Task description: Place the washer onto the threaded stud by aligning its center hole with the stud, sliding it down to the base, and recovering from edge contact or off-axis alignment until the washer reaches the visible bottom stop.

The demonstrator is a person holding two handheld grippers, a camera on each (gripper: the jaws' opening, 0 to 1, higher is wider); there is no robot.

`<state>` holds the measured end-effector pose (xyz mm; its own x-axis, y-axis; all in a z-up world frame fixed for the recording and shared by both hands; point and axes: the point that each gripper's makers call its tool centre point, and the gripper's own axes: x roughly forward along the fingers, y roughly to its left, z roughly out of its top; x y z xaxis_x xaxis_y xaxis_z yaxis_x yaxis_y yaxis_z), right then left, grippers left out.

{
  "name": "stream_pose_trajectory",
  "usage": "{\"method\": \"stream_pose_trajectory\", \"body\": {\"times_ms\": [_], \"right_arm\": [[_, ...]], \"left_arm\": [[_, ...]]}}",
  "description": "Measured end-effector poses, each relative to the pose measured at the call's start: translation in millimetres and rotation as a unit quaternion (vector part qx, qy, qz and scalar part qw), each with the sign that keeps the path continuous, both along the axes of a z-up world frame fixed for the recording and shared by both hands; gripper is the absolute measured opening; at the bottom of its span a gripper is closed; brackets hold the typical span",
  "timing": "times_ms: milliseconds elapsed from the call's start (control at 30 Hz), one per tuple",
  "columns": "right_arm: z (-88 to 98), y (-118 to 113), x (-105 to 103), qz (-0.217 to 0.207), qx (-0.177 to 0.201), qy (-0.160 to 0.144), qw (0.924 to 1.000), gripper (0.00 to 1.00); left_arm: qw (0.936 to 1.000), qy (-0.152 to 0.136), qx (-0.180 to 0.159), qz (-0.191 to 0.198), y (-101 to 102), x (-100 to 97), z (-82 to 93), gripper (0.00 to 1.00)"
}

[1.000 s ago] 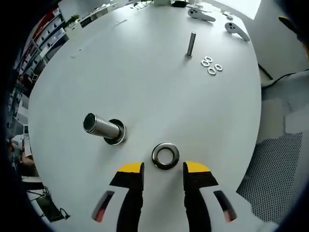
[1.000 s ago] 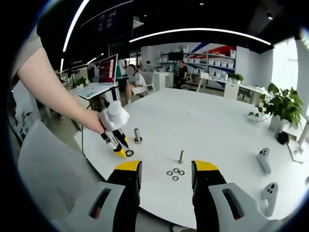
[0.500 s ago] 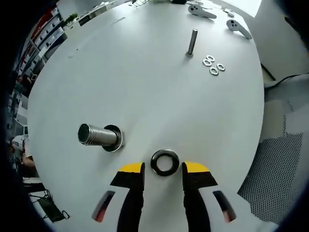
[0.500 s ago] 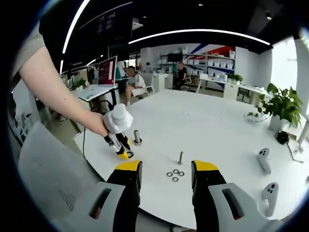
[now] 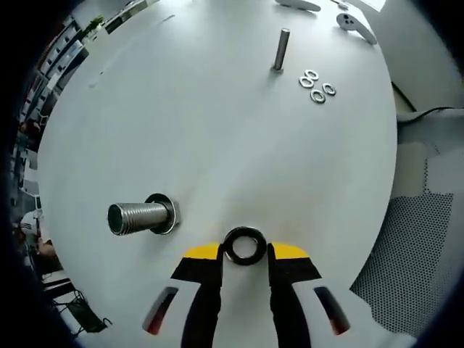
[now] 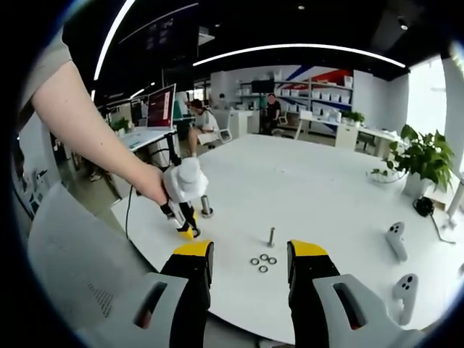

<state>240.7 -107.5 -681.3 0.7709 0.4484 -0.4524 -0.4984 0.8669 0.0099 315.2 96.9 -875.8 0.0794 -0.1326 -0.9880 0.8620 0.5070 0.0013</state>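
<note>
The round white desk (image 5: 217,130) is seen from above in the left gripper view; the ribbed thick steel threaded stud (image 5: 138,216) stands on it, left of the left tongs (image 5: 244,251); these are closed against the dark metal ring washer (image 5: 244,245) lying flat; the right gripper view gives the spread right tongs (image 6: 242,255), a thin stud (image 6: 271,235) and small washers (image 6: 262,260).

no readable text, labels, brands or numbers anywhere; distant shelves and monitor too blurred to tell
</note>
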Motion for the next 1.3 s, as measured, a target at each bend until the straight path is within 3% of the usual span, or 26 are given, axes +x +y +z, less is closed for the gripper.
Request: {"method": "stream_pose_trajectory", "body": {"times_ms": [167,467,633,833,1000,1200,1300], "right_arm": [[-0.5,0.5,-0.6,0.001,-0.003,0.001,1.0000,0.43],[-0.9,1.0,-0.5,0.003,-0.003,0.002,1.0000,0.43],[-1.1,1.8,-0.9,0.005,-0.004,0.003,1.0000,0.43],[-1.1,1.2,-0.4,0.003,-0.004,0.002,1.0000,0.43],[-0.7,0.4,-0.1,0.001,-0.003,0.001,1.0000,0.43],[-0.4,0.6,-0.1,0.002,-0.002,0.001,1.0000,0.43],[-0.2,0.9,-0.1,0.002,-0.002,0.001,1.0000,0.43]], "left_arm": [[0.9994,0.005,0.012,-0.032,0.0,-4.9,-0.4,0.25],[0.9995,0.010,0.021,-0.023,0.1,-2.8,-0.8,0.26],[0.9999,0.006,0.003,0.009,2.1,1.6,-0.3,0.22],[1.0000,-0.006,0.002,0.000,1.8,0.1,0.0,0.20],[0.9991,-0.027,-0.033,0.006,2.9,-1.6,2.2,0.19],[0.9989,-0.029,-0.033,0.014,1.9,-0.1,1.4,0.19],[0.9993,-0.028,-0.024,-0.004,1.8,0.0,1.6,0.18]]}}
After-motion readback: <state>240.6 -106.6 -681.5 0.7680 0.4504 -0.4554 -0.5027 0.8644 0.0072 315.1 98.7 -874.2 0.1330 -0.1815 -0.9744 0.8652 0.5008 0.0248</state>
